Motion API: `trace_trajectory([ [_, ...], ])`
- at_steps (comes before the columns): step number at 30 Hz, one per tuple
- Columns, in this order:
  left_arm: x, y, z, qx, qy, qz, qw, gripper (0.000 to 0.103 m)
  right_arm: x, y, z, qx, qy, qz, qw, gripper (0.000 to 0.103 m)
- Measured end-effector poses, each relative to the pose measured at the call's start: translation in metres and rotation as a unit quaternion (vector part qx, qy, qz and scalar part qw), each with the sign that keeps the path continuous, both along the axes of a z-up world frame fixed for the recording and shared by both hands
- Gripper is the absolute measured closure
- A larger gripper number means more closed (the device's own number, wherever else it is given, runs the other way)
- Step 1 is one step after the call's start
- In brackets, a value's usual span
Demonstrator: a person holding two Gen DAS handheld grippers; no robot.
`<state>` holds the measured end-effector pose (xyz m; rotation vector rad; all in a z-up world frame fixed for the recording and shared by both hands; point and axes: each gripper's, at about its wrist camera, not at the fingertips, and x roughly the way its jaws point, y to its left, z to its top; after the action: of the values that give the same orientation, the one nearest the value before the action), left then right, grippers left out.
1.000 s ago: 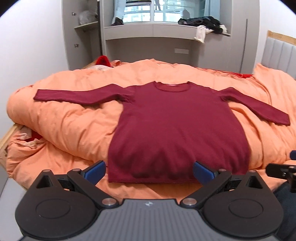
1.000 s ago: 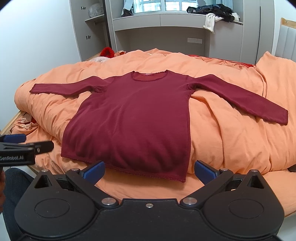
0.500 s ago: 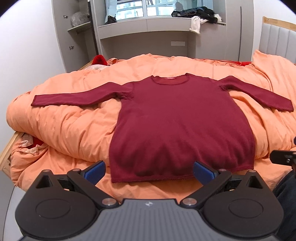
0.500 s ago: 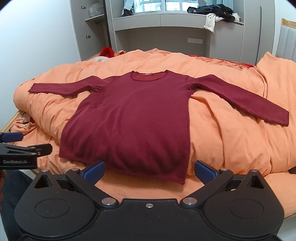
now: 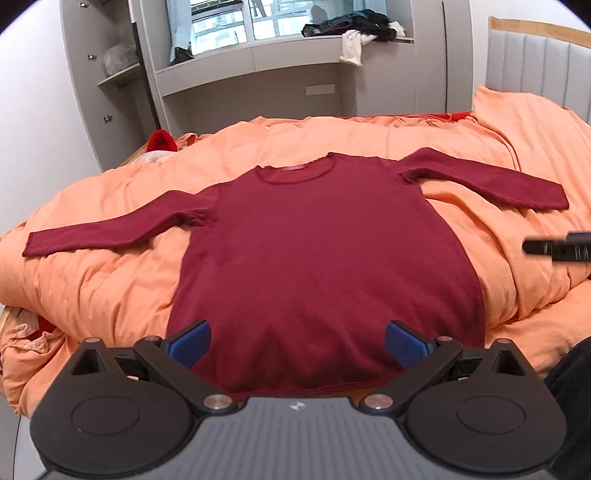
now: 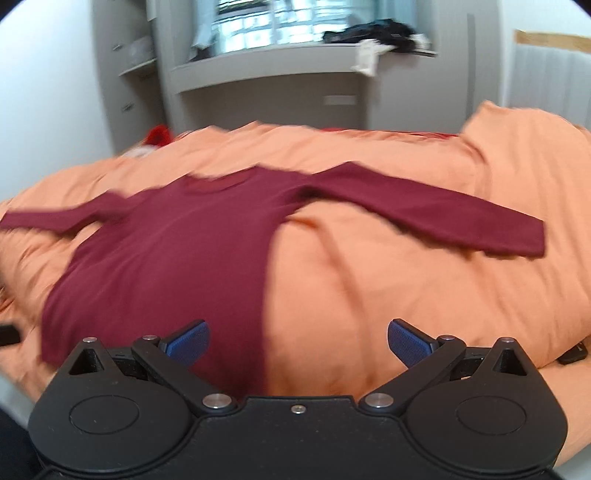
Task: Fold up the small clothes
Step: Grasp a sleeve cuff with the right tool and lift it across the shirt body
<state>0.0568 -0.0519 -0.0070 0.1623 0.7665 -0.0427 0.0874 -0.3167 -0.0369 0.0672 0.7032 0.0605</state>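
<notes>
A dark red long-sleeved top lies flat on an orange duvet, sleeves spread out to both sides. My left gripper is open and empty, just above the top's hem. The top also shows in the right wrist view, blurred. My right gripper is open and empty, over the top's right side edge near the hem. The right sleeve stretches out to the right.
The bed's near edge runs just below both grippers. A grey headboard stands at the right. Grey shelving and a window ledge with dark clothes stand behind the bed. A red item lies at the far left corner.
Both grippers have moved forward and closer to the top. The right wrist view has swung to the right and is blurred. Both stay open.
</notes>
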Motion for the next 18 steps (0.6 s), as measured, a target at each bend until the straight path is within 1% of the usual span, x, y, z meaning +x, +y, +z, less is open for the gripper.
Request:
trace_trajectory([
  [2,0.002,-0.002,-0.001,-0.002,0.006,0.002,1.0,0.001,0.014,-0.03,-0.005,0.011,-0.009,-0.021,1.0,0.0],
  [3,0.003,-0.002,-0.002,0.0,0.008,0.005,1.0,0.001,0.02,-0.044,-0.008,0.008,-0.014,-0.031,0.999,0.0],
  [6,0.005,-0.003,-0.005,0.006,0.009,0.021,0.9997,0.001,0.036,-0.079,-0.016,-0.022,-0.039,-0.062,0.997,0.0],
  [8,0.006,-0.001,-0.006,0.006,0.01,0.027,0.9996,0.001,0.052,-0.102,-0.026,-0.044,-0.042,-0.085,0.995,0.001],
  [10,0.007,-0.002,-0.005,0.008,0.012,0.028,0.9995,0.001,0.068,-0.132,-0.038,-0.039,-0.048,-0.107,0.992,0.002],
  [11,0.008,-0.003,-0.004,0.011,0.011,0.028,0.9995,0.001,0.073,-0.148,-0.042,-0.026,-0.054,-0.119,0.991,0.003],
  [13,0.008,-0.005,-0.004,0.021,0.008,0.027,0.9994,0.001,0.086,-0.185,-0.054,0.02,-0.059,-0.147,0.987,0.009],
  [15,0.009,-0.008,-0.004,0.029,0.005,0.026,0.9992,0.001,0.094,-0.218,-0.064,0.072,-0.062,-0.171,0.981,0.011],
  [18,0.011,-0.009,-0.005,0.035,0.005,0.03,0.9989,0.001,0.1,-0.267,-0.085,0.17,-0.066,-0.208,0.961,0.015],
])
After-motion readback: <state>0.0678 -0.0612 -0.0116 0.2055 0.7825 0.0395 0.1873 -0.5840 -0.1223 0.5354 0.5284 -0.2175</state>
